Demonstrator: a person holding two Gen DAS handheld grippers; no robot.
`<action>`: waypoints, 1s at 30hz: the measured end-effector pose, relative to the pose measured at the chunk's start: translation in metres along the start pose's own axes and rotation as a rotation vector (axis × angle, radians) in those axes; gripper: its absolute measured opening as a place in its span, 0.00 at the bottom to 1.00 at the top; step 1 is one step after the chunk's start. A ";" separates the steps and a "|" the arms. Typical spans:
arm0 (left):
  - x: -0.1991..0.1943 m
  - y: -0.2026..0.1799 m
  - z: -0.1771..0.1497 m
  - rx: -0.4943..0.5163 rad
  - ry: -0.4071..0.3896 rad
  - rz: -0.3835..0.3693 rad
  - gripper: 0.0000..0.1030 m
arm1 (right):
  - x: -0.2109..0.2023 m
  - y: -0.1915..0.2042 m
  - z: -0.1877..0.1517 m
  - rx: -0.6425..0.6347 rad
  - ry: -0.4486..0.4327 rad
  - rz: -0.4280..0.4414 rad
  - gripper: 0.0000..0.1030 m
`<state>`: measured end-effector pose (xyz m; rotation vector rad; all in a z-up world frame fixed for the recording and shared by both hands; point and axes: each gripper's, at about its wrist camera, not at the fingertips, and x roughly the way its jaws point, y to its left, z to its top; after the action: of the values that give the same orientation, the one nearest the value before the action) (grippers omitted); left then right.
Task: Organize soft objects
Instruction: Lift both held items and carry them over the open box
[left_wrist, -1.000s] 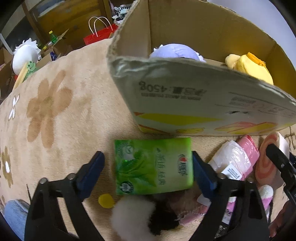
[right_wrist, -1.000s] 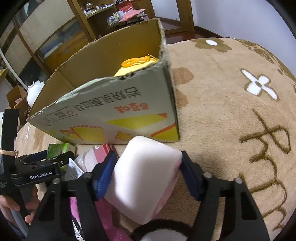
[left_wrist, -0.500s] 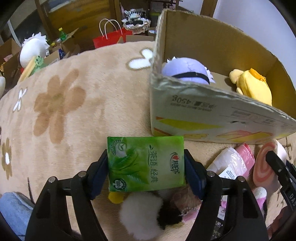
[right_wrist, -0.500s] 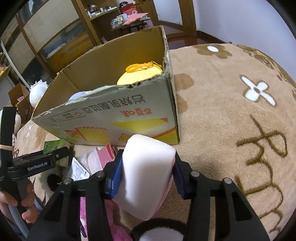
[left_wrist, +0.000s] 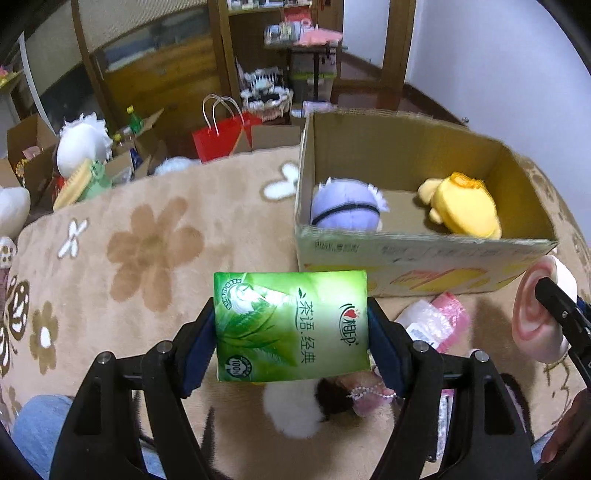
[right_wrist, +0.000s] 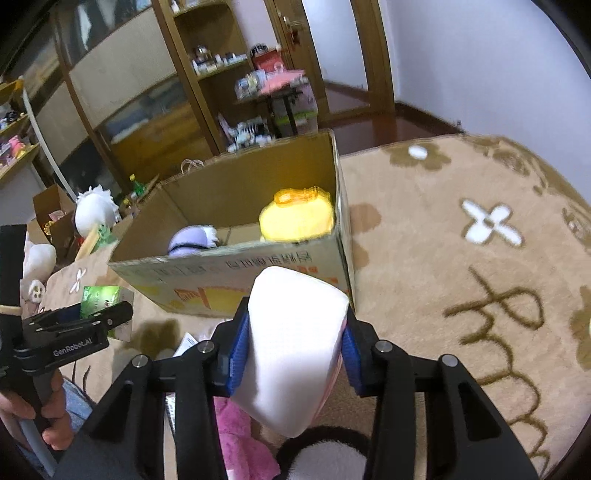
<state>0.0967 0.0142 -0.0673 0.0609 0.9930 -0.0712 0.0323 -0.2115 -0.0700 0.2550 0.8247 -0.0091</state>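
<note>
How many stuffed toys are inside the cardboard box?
2. A purple plush lies at the left end of the cardboard box, and a yellow plush at the right end. The near wall hides some of the floor, so a small one could be hidden.

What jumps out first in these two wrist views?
The left gripper is clamped on a bright green tissue pack, held above the beige flower-patterned rug. The right gripper squeezes a white soft block, its jaws having just been closing on it. Just beyond both sits an open cardboard box with a purple plush at its left and a yellow plush at its right.
</note>
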 end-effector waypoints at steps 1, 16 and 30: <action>-0.007 -0.001 0.001 0.005 -0.022 0.004 0.72 | -0.006 0.003 0.000 -0.010 -0.023 -0.005 0.44; -0.068 -0.004 0.034 0.049 -0.318 0.036 0.72 | -0.055 0.014 0.023 -0.043 -0.223 0.019 0.44; -0.051 -0.029 0.053 0.106 -0.374 0.039 0.72 | -0.058 0.014 0.050 -0.058 -0.344 0.039 0.44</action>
<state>0.1101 -0.0170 0.0039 0.1582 0.6140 -0.0951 0.0304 -0.2146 0.0073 0.2070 0.4766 0.0074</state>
